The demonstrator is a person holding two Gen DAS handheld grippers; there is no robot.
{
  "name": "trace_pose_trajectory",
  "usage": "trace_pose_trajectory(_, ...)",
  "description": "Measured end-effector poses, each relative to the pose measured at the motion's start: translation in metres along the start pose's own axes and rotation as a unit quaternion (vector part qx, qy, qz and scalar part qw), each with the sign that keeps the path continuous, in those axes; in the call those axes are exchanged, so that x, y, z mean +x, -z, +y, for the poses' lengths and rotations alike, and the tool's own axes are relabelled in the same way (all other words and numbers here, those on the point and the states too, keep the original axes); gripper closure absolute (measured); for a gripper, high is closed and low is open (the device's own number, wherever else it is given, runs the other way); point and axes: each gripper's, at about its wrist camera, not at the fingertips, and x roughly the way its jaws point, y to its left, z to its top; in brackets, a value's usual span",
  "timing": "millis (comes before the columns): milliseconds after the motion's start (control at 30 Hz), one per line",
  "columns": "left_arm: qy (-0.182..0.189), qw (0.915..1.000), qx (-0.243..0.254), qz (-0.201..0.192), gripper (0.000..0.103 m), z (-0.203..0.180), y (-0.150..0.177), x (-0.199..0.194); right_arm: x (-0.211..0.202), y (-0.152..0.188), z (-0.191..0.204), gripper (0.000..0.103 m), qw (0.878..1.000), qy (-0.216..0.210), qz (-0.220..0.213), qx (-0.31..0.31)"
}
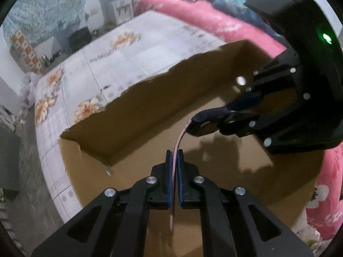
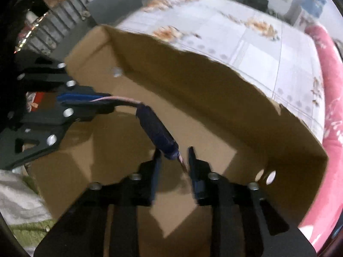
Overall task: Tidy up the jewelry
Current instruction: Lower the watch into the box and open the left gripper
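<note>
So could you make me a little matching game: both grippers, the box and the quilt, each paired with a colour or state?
Things:
1. left gripper
2. right gripper
3. cardboard box
4. quilt

Colours or states:
A. pink, beside the floral sheet
B. jaws apart around the dark blue end of the band
C. brown, below both grippers
D. jaws shut on the band's thin pink part

Pairs: 1-D, 2-B, 3-C, 4-A
</note>
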Motion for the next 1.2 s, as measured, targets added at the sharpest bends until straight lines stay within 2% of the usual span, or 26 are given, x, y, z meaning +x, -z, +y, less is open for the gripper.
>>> trace_pose_trajectory(67,-0.008,1.0000,-0.002,0.001,0.086,0.003,-0.003,0.005,0.007,-0.007,-0.005,0.057,1.000,0.022,0.001,0.006)
trace_pose_trajectory(133,-0.007,0.9999,-0.008,-0.012,0.078,0.005,-0.003,0.002,0.008,-0.012,-0.009,0.050,0.999,0.033,-0.008,0.014)
trace_pose_trajectory(233,0.008,0.9990,-0.025,-0.037,0.070,0.011,0.000,-0.006,-0.001,-0.011,-0.011,0.050,0.999,0.041,-0.027,0.023)
trace_pose_trajectory(333,0.011,0.9965,-0.045,-0.069,0.067,0.022,0.002,-0.018,-0.010,-0.008,-0.016,0.050,0.997,0.036,-0.043,0.045)
trace_pose_trajectory(400,0.010,0.9941,-0.058,-0.091,0.064,0.028,0.005,-0.030,-0.010,-0.009,-0.014,0.058,0.997,0.023,-0.040,0.057)
trace_pose_trajectory(433,0.010,0.9923,-0.065,-0.105,0.061,0.031,0.009,-0.038,-0.010,-0.007,-0.011,0.065,0.997,0.017,-0.035,0.061)
trace_pose_trajectory(533,0.012,0.9857,-0.085,-0.145,0.049,0.042,0.025,-0.064,0.001,-0.005,0.001,0.075,0.997,-0.018,-0.015,0.072)
trace_pose_trajectory(567,0.011,0.9824,-0.095,-0.160,0.046,0.045,0.034,-0.075,0.004,-0.015,-0.007,0.078,0.997,-0.033,-0.008,0.073)
trace_pose_trajectory(767,0.007,0.9647,-0.143,-0.221,0.026,0.057,0.096,-0.118,0.046,-0.030,0.030,0.080,0.993,-0.074,0.049,0.072)
trace_pose_trajectory(833,0.000,0.9630,-0.151,-0.224,0.022,0.056,0.116,-0.123,0.062,-0.042,0.037,0.081,0.992,-0.079,0.060,0.080)
trace_pose_trajectory(900,-0.010,0.9620,-0.163,-0.219,0.022,0.055,0.142,-0.123,0.065,-0.052,0.034,0.080,0.990,-0.087,0.046,0.105)
trace_pose_trajectory(1000,-0.013,0.9605,-0.193,-0.200,0.021,0.058,0.180,-0.118,0.071,-0.056,0.016,0.084,0.976,-0.121,0.033,0.179)
trace_pose_trajectory(1200,-0.020,0.9524,-0.251,-0.172,0.021,0.070,0.234,-0.110,0.070,-0.050,0.004,0.094,0.963,-0.101,0.004,0.249)
